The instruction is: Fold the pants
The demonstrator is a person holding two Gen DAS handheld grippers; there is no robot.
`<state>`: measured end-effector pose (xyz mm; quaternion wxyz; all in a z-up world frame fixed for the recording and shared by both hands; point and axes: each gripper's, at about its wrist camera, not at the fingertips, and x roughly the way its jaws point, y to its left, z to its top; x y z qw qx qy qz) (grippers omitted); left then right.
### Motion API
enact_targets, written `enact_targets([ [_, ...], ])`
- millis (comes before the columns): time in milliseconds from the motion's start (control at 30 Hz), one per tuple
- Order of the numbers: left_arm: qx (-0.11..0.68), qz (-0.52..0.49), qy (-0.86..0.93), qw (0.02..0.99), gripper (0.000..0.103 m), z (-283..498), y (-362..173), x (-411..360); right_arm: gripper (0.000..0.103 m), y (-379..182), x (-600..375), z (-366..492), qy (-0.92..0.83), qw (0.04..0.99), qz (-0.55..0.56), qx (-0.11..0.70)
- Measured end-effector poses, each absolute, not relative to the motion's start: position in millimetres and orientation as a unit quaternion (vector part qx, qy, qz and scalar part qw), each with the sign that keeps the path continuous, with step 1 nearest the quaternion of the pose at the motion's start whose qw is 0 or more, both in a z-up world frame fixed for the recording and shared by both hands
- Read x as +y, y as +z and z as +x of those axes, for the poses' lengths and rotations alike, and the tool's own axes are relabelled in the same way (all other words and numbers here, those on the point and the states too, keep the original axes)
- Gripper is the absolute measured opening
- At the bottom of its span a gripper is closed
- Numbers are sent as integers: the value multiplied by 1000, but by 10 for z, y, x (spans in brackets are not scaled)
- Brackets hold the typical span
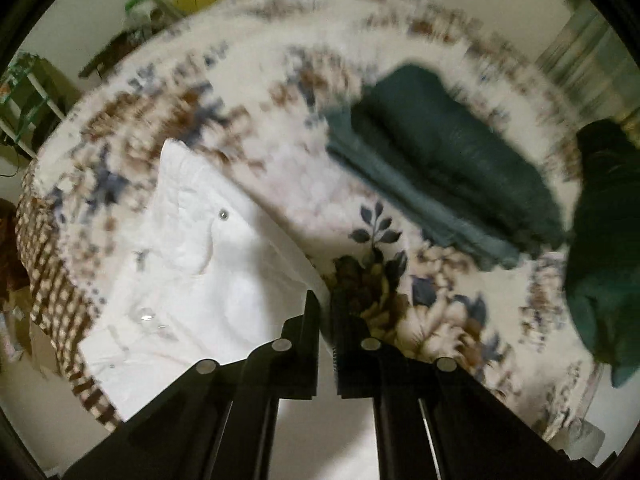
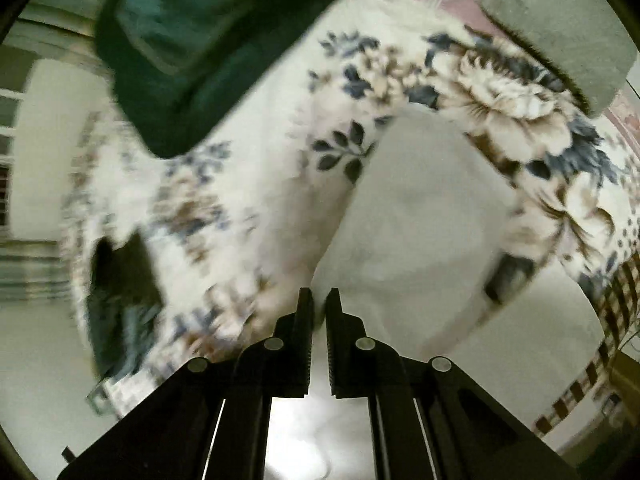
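both our grippers ride nearly closed over a floral bedspread [image 1: 304, 168], each pinching white pants [image 1: 208, 264] between fingers that leave only a thin slit. in the left gripper [image 1: 325, 300], the cloth edge runs into the gap at the tips, so we judge it clamped there; the pants spread away to the left of the jaws, waistband and metal button [image 1: 223, 213] ahead-left, their long axis running back toward us. in the right gripper [image 2: 319, 298], white cloth shows behind the slit and fans out ahead-right of the jaws; we read it as gripped too, though blur hides the contact. both hands sit on the garment, neither nearer. dark green folded clothes [image 1: 448, 168] lie well ahead-right of the left jaws, apart from the pants. the coming fold likely turns on carrying both pinched edges together across that long axis.
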<state>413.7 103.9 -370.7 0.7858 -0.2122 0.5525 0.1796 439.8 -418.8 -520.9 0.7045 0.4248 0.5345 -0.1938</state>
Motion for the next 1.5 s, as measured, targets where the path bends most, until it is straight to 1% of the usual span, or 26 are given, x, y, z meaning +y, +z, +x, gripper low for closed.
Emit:
enact_targets([
  [100, 525, -221, 171, 804, 3, 3631, -3556, 1090, 6, -4842, -4169, 3784, -170, 728, 413, 521],
  [167, 520, -218, 172, 808, 3, 3209, -3556, 1127, 6, -4780, -4156, 3348, -163, 736, 399, 523],
  [233, 529, -206, 183, 802, 3, 2853, -3743, 1178, 6, -4857, -4048, 2962, -161, 742, 371, 534],
  [333, 567, -197, 209, 772, 3, 2288, -4301, 1252, 6, -5203, -4067, 2370, -170, 719, 367, 565],
  [467, 611, -234, 228, 721, 4, 1857, -5051, 1417, 6, -5822, -4123, 1905, -191, 673, 369, 612],
  [567, 619, -246, 230, 710, 5, 1746, -5419, 1467, 6, -6059, -4205, 1787, -193, 663, 357, 629],
  [600, 616, -244, 232, 712, 8, 1745, -5455, 1467, 7, -6125, -4237, 1756, -199, 654, 351, 640],
  [633, 614, -240, 232, 715, 8, 1749, -5464, 1451, 9, -6154, -4267, 1734, -199, 650, 354, 643],
  [667, 613, -233, 232, 719, 8, 1766, -5433, 1424, 13, -6164, -4316, 1707, -190, 644, 358, 648],
  [700, 610, -229, 232, 722, 9, 1776, -5391, 1403, 33, -6149, -4350, 1693, -190, 639, 349, 658],
  [733, 605, -223, 232, 728, 10, 1791, -5312, 1375, 43, -6098, -4384, 1675, -190, 639, 341, 662],
  [767, 600, -217, 234, 733, 12, 1797, -5255, 1339, 46, -5985, -4424, 1646, -186, 651, 335, 655],
  [800, 597, -207, 238, 738, 22, 1810, -5190, 1312, 53, -5861, -4451, 1637, -184, 664, 324, 648],
  [833, 594, -194, 243, 742, 42, 1814, -5123, 1287, 61, -5736, -4455, 1637, -184, 680, 307, 640],
  [867, 586, -181, 244, 751, 54, 1795, -5038, 1248, 64, -5635, -4439, 1650, -182, 695, 291, 632],
  [900, 578, -170, 246, 759, 76, 1788, -4982, 1237, 74, -5537, -4393, 1707, -172, 714, 267, 624],
  [933, 570, -157, 249, 767, 87, 1776, -4917, 1207, 84, -5495, -4325, 1791, -160, 727, 242, 623],
  [1000, 563, -121, 253, 778, 88, 1800, -4877, 1096, 92, -5522, -4045, 2074, -129, 752, 160, 626],
  [1100, 582, -96, 246, 769, 88, 1844, -5006, 959, 92, -5753, -3665, 2469, -105, 769, 38, 630],
  [1200, 601, -72, 240, 759, 88, 1840, -5135, 844, 91, -6101, -3361, 2699, -107, 754, -67, 645],
  [1267, 613, -64, 234, 752, 88, 1845, -5191, 762, 64, -6282, -3367, 2712, -133, 739, -113, 650],
  [1300, 617, -63, 232, 749, 88, 1827, -5217, 711, 25, -6275, -3505, 2667, -149, 740, -98, 648],
  [1333, 620, -62, 228, 748, 88, 1813, -5228, 681, 8, -6226, -3660, 2613, -162, 745, -62, 645],
  [1367, 623, -57, 224, 747, 88, 1808, -5242, 650, 8, -6114, -3956, 2486, -194, 752, 1, 630],
  [1433, 628, -50, 217, 746, 88, 1789, -5260, 565, 8, -6001, -4365, 2245, -246, 752, 86, 605],
  [1500, 635, -47, 207, 743, 88, 1782, -5291, 477, 8, -6009, -4851, 1950, -259, 729, 210, 598],
])
